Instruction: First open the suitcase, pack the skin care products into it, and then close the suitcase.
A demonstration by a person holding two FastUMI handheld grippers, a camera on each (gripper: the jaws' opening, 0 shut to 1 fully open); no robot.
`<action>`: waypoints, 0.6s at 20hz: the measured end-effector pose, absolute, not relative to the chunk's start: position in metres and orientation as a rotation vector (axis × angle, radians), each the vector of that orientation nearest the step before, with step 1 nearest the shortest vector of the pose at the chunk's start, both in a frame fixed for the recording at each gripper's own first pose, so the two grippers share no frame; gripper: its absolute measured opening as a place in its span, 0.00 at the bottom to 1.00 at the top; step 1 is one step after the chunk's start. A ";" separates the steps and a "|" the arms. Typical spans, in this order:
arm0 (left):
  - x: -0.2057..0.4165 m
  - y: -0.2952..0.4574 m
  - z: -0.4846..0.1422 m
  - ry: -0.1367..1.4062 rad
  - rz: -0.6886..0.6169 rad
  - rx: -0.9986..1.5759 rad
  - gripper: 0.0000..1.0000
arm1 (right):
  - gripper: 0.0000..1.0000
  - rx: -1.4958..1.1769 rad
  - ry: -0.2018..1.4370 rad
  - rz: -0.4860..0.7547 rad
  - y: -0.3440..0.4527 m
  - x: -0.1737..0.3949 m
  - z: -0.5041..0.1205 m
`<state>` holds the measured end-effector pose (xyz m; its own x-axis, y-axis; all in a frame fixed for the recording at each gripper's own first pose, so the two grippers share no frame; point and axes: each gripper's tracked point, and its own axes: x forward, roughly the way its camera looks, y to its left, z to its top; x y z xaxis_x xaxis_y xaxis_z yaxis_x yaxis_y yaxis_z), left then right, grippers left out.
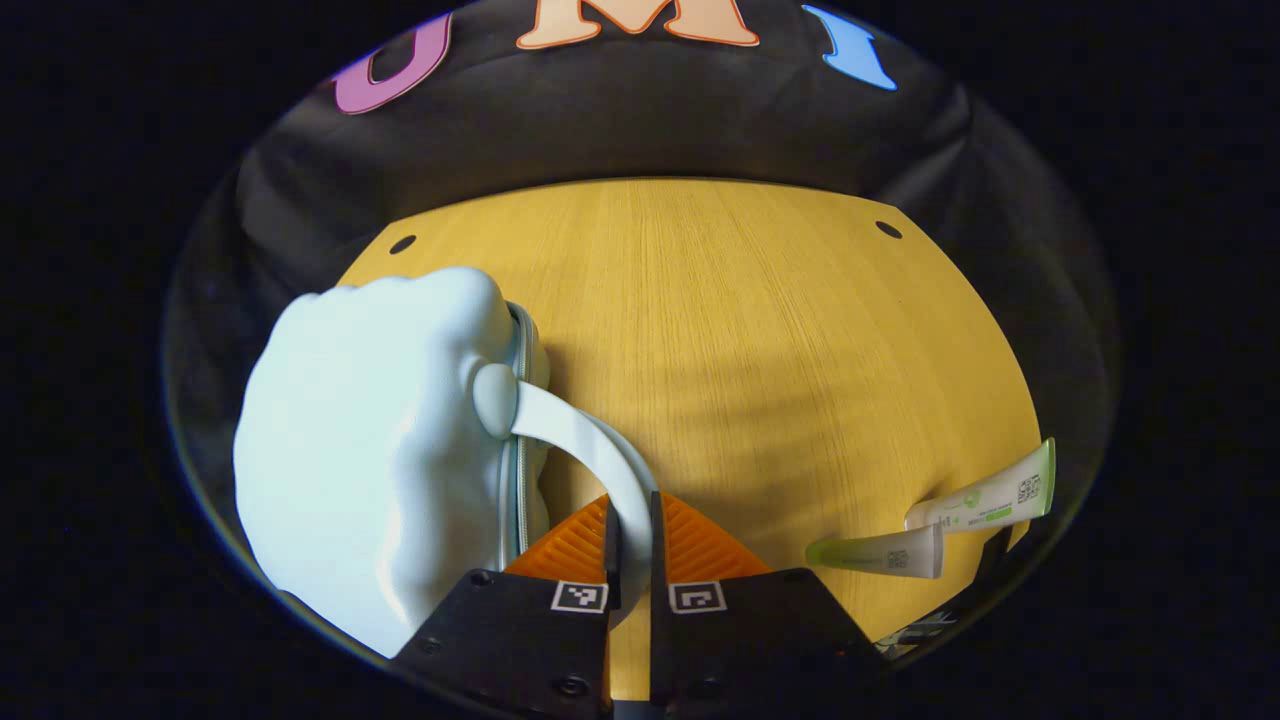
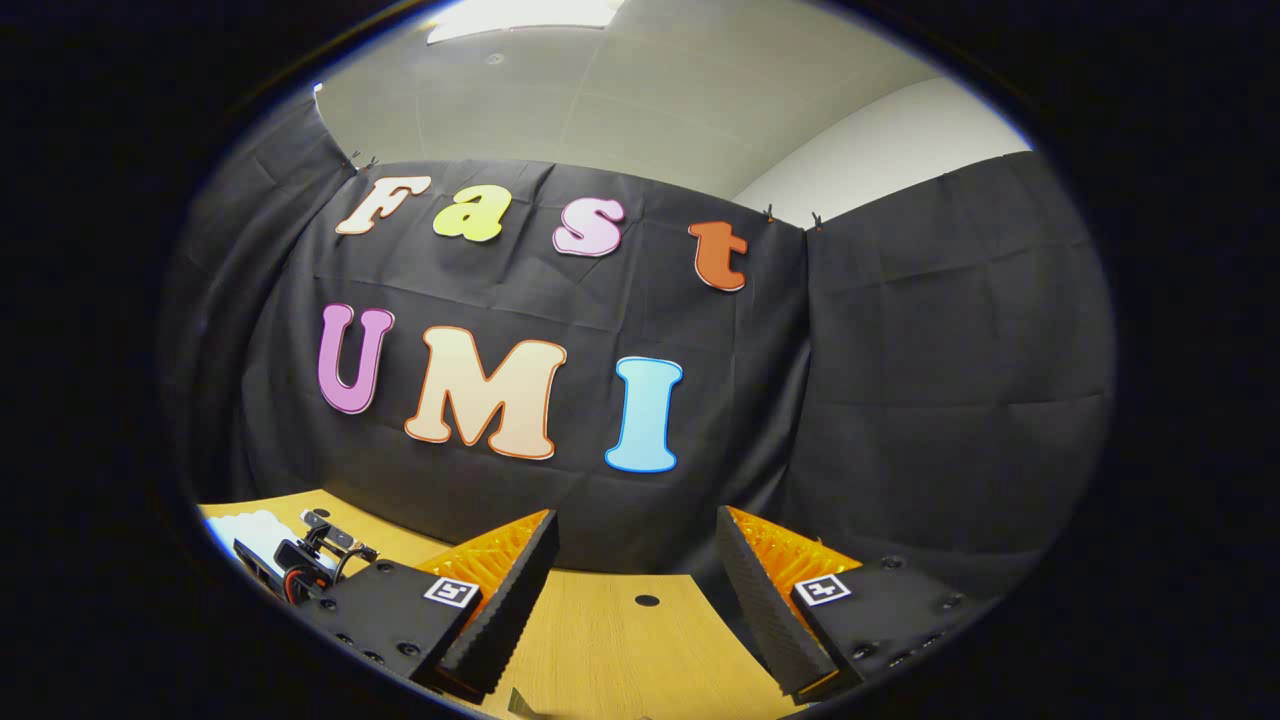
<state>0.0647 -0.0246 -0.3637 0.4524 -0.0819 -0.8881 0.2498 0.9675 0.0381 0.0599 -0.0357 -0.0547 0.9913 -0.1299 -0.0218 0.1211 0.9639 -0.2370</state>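
Note:
A pale blue suitcase lies closed on the wooden table at the left of the left gripper view, zip seam facing right. Its curved handle runs down between my left gripper's fingers. My left gripper is shut on that handle. Two skin care tubes, one white and one green-capped, lie at the table's right edge. In the right gripper view my right gripper is open and raised above the table, facing the cloth wall, with nothing between its fingers. A sliver of the suitcase and the left gripper's body appear far left.
The table has small dark holes near its far corners. Black cloth hangs behind and around it. A wide stretch of bare wood lies between the suitcase and the tubes.

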 end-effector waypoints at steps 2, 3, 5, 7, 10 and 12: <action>0.065 -0.026 -0.354 1.062 -0.219 0.170 0.07 | 0.98 -0.222 0.032 -0.123 -0.038 0.055 -0.056; 0.066 -0.025 -0.348 1.060 -0.222 0.158 0.06 | 0.98 -0.214 0.031 -0.122 -0.038 0.053 -0.056; 0.067 -0.026 -0.336 1.043 -0.222 0.112 0.04 | 0.98 -0.195 0.022 -0.120 -0.043 0.048 -0.055; 0.069 -0.028 -0.319 1.030 -0.231 0.090 0.01 | 1.00 -0.164 0.005 -0.101 -0.045 0.045 -0.052; 0.075 -0.018 -0.301 0.977 -0.213 0.105 0.01 | 0.98 -0.098 0.003 -0.044 -0.041 0.047 -0.060; 0.086 -0.007 -0.291 0.924 -0.168 0.126 0.01 | 0.98 -0.050 0.018 -0.009 -0.038 0.048 -0.068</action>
